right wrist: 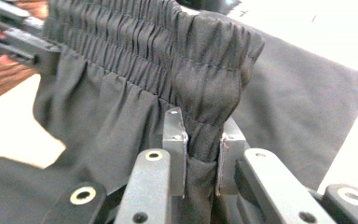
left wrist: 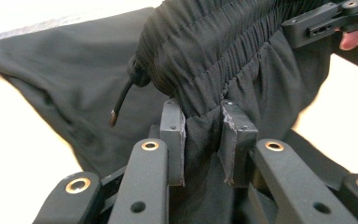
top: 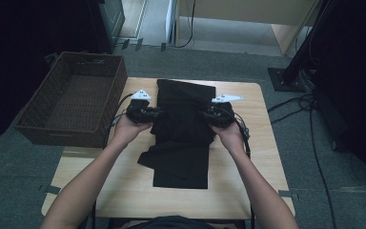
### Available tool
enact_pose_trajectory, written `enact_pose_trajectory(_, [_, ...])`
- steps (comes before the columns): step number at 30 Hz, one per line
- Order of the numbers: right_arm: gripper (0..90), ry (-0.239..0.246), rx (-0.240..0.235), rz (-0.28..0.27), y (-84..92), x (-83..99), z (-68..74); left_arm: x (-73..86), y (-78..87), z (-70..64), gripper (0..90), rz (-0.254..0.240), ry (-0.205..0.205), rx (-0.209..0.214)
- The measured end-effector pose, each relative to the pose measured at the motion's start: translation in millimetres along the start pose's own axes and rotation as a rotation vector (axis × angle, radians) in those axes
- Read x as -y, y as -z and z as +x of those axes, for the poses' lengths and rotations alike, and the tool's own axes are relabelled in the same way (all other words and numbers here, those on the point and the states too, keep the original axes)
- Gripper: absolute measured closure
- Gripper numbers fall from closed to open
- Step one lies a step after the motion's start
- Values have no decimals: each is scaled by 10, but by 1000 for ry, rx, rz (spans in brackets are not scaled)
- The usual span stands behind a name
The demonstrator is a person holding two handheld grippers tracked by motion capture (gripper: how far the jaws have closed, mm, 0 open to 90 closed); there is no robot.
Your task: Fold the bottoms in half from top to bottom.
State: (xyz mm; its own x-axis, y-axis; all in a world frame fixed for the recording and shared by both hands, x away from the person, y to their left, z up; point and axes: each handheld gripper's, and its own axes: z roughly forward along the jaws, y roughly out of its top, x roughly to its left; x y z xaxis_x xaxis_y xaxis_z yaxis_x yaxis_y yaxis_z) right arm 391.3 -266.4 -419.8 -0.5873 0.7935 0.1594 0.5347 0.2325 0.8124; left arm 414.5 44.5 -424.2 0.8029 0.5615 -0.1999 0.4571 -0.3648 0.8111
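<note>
**Two grippers are pinching the black shorts**

The black shorts [top: 183, 133] are lying in the middle of the wooden worktop [top: 262, 157]. Part of them is being held up off it. The left gripper [top: 158, 113] is squeezing the left side of the shorts, just under the stretchy waistband [left wrist: 205, 51]. Its fingers [left wrist: 173, 135] are nearly closed, with bunched cloth squashed between them. The right gripper [top: 206, 114] is doing the same on the right side. Its fingers [right wrist: 175, 140] are pressing tight on a fold of cloth. A black drawstring [left wrist: 121, 100] is hanging down from the waistband. A brown basket [top: 33, 125] is sitting just beside the worktop, on the left.
</note>
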Motion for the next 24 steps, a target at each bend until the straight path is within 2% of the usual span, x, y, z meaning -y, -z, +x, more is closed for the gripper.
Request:
enact_pose_trajectory(3, [781, 10, -37, 14, 157, 163, 156, 191, 75, -168, 736, 24, -1, 22])
enact_pose_trajectory(6, [780, 7, -62, 51, 216, 435, 273, 419, 68, -281, 735, 83, -8, 48])
enact_pose_trajectory(10, [780, -25, -80, 117, 142, 786, 342, 667, -61, -330, 735, 175, -8, 56])
enact_pose_trajectory(12, [780, -42, -74, 148, 57, 924, 342, 727, -120, -317, 735, 203, -1, 53])
enact_pose_trajectory(16, [781, -16, -40, 163, -56, 1007, 316, 778, -199, -276, 737, 201, 19, 45])
enact_pose_trajectory(19, [780, -11, -33, 163, -135, 1032, 265, 792, -270, -207, 739, 195, 30, 33])
enact_pose_trajectory(21, [780, -10, -24, 150, -176, 1012, 220, 759, -312, -165, 739, 186, 47, 25])
enact_pose_trajectory(24, [779, -17, -2, 144, -259, 937, 129, 676, -405, -80, 737, 175, 32, -4])
